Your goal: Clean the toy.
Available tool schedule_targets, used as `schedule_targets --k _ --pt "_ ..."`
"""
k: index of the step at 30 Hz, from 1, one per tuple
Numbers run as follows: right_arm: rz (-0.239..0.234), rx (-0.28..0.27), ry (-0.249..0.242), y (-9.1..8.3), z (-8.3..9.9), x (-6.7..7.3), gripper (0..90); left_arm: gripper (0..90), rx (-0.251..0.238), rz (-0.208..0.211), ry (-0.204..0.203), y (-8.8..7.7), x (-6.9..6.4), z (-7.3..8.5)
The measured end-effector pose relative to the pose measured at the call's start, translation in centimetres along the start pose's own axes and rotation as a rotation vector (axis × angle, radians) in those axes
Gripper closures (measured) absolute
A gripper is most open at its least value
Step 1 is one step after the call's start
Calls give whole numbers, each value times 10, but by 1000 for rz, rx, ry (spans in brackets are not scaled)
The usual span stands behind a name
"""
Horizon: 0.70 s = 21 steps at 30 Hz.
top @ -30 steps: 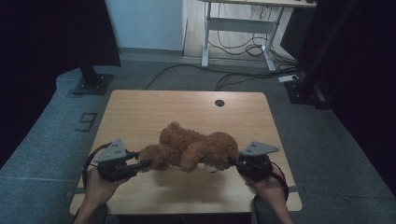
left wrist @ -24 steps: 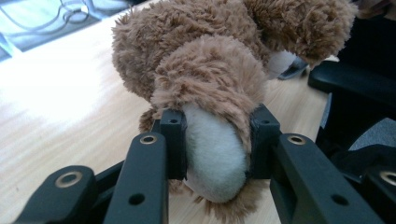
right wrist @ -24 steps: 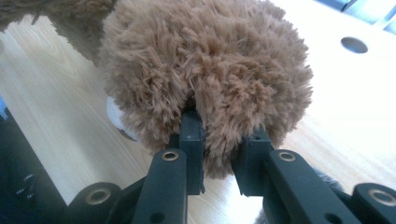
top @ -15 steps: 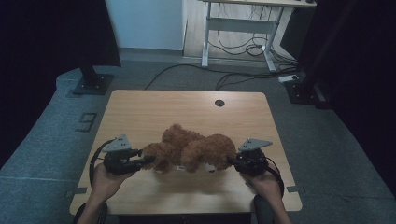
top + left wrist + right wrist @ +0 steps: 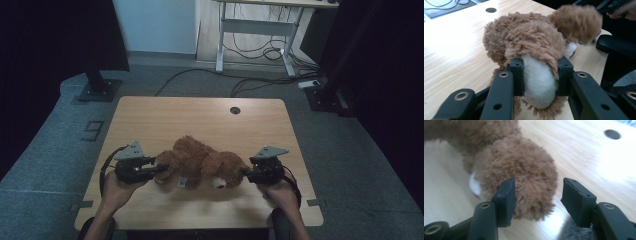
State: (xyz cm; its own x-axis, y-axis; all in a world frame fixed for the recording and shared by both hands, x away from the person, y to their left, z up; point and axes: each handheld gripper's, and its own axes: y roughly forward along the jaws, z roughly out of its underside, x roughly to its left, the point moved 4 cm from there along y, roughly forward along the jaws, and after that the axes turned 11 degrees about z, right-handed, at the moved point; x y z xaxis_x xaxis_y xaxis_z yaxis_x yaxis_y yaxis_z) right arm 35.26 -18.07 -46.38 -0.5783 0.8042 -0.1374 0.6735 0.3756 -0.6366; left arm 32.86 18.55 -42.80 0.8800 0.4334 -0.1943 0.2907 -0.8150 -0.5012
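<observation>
Snag risk: your right gripper (image 5: 248, 172) has just been opening, and the plush bear's (image 5: 202, 162) head fur sits against one pad. If you pull back now, I judge the pile could catch and drag the head along the table (image 5: 200, 115).
Lopsided pull: your left gripper (image 5: 156, 167) is clamped on the bear's white-soled foot (image 5: 539, 83) while the other end is loose. Lift or tug from that side alone and the toy will likely swing, flop or slide toward 9 o'clock.
Edge risk: the bear lies in the near half of the table, so a drag toward 6 o'clock could bring it close to the front edge.
Left fingers: clenched on the foot, pads (image 5: 517, 75) pressing both sides and denting the fur.
Right fingers: released. In the right gripper view the head (image 5: 517, 170) sits between them, one pad (image 5: 506, 197) touching the fur, the other (image 5: 576, 200) standing clear.
Bear's place: lying along the 9-to-3 line between your grippers, feet at 9 o'clock, head at 3 o'clock, resting on the wood.
Cable hole (image 5: 234, 109): well apart at 12 o'clock, no hazard.
</observation>
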Motion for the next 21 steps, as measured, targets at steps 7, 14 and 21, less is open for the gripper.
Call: schedule_targets --k 7,14,21 --pt "-63 23 -3 13 11 3 518 658 4 1 1 1 2 -1" --pt "-36 -15 -11 11 10 7 828 655 -6 -2 -5 -2 1 -4" --pt "-43 -67 -35 -24 -13 10 836 644 -32 -8 -8 -23 -13 -25"
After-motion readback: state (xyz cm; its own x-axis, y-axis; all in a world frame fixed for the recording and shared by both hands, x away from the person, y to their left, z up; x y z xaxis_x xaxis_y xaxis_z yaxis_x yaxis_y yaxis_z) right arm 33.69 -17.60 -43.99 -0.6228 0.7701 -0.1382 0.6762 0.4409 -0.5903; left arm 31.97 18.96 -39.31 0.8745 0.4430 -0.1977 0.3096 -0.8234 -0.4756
